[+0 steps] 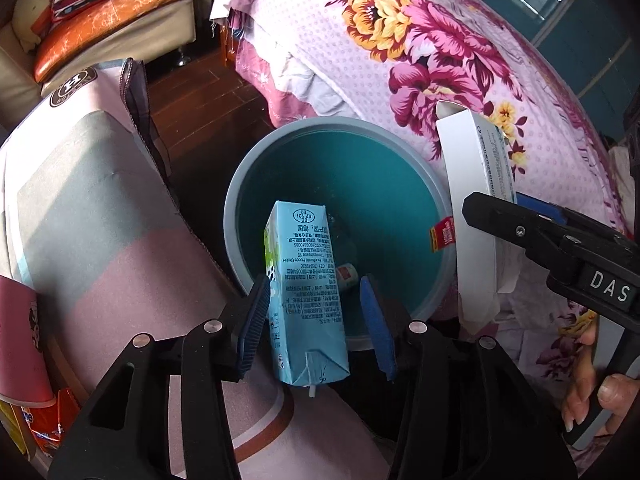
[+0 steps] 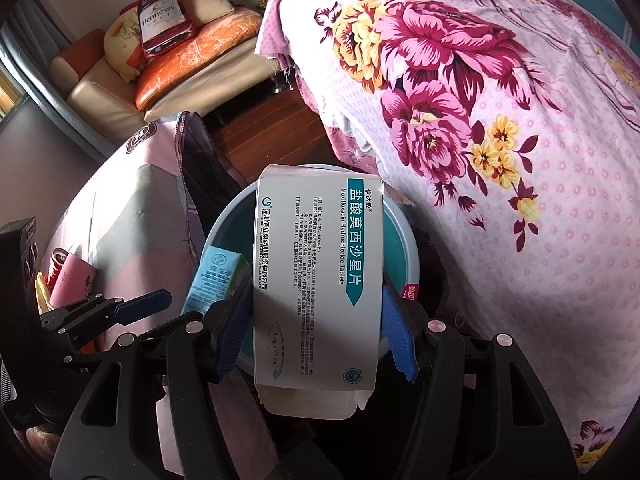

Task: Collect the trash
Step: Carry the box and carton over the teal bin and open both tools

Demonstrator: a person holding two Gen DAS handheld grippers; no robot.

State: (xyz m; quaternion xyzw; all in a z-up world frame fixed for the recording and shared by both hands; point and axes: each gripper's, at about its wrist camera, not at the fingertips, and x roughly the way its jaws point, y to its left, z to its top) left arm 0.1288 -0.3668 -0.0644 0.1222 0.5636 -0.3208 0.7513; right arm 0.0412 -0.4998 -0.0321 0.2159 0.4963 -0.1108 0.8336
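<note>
1. the left gripper (image 1: pixel 316 320) has its blue ribbed pads spread apart around a light blue rectangular drink carton (image 1: pixel 304 300). the left pad touches the carton's side, while the right pad stands clear of it with a visible gap, so the grip is released.
2. the carton tilts forward, its top end leaning over the rim of a round grey-blue plastic bin with a teal inside (image 1: pixel 360 160); its folded lower end, with a small white straw stub, sits between the pads.
3. inside the bin lie a small white bottle with a red label (image 1: pixel 347 275) and a red and yellow wrapper scrap (image 1: pixel 442 236) near the right wall.
4. the right gripper (image 2: pixel 316 328) is clenched on a flat white cardboard medicine box with a teal stripe and printed text (image 2: pixel 320 280); both blue pads press its long edges.
5. the box hangs above the bin's opening, its open flap end toward the camera.
6. in the left wrist view the same box (image 1: pixel 468 220) stands upright just beside the bin's right rim.
7. the bin stands on a dark wooden floor (image 1: pixel 192 96) between a pink and grey cloth-covered surface (image 1: pixel 100 208) and a pink floral bedspread (image 1: pixel 440 48).
8. a beige sofa with an orange cushion (image 2: pixel 192 60) sits behind.
</note>
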